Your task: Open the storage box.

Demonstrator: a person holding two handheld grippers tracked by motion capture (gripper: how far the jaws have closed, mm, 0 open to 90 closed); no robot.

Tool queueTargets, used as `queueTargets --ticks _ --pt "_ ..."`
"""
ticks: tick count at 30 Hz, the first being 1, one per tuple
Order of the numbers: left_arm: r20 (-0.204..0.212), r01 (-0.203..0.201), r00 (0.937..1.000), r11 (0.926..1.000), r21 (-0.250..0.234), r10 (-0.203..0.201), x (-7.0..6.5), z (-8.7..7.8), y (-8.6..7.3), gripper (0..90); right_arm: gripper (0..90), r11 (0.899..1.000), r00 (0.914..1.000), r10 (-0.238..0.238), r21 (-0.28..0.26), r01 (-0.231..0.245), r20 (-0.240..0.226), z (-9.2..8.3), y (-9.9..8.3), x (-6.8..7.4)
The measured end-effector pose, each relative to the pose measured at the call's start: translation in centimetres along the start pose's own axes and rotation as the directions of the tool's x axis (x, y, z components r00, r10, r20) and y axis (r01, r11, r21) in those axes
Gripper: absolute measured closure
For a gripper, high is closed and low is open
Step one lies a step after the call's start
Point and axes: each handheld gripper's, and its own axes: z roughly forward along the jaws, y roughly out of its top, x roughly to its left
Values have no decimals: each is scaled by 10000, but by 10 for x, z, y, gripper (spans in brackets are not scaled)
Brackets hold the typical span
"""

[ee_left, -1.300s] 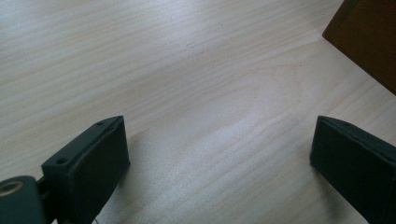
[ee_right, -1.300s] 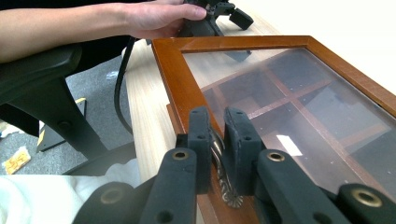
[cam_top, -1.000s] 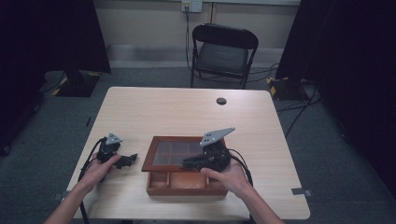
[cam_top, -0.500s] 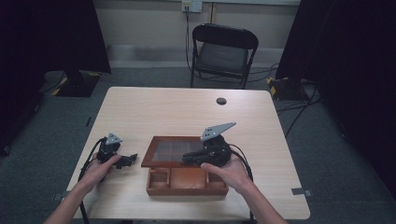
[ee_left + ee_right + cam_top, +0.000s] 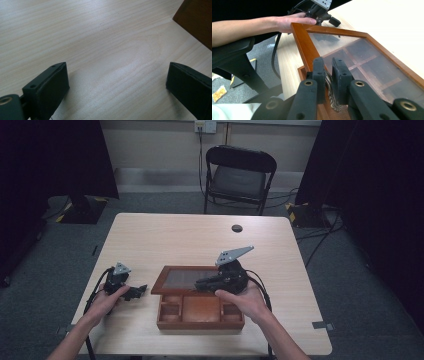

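A wooden box (image 5: 200, 312) sits near the front edge of a pale worktop (image 5: 165, 240), its compartments open to view. Its glass lid (image 5: 362, 57) is partly raised, hinged along the far side. The right claw (image 5: 329, 75) is clenched on a small brass clasp (image 5: 331, 96) at the lid's front edge; from above, the right claw (image 5: 205, 282) sits over the middle of the box with the right hand (image 5: 245, 302) behind it. Just left of the box, the left claw (image 5: 139, 290) rests low over bare wood, held by the left hand (image 5: 107, 301). In the left gripper view its two black jaws stand wide apart with nothing between them, and a corner of the box (image 5: 197, 22) shows at the upper right. Farther back, a small dark disc (image 5: 236, 228) lies on the worktop, and beyond it stands a black folding chair (image 5: 237, 177).

To lift the lid well, the grip on the clasp likely needs to stay firm while the hand follows the hinge's arc up and away, not pulling straight toward the body. The free claw could steady the box wall if the box starts to slide.
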Motion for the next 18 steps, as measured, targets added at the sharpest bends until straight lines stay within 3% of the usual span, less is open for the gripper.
queueTargets --ticks 18 --pt "11 40 10000 10000 -27 -40 0 0 0 38 819 9999 10000 76 -68 -76 32 -2 5 -3"
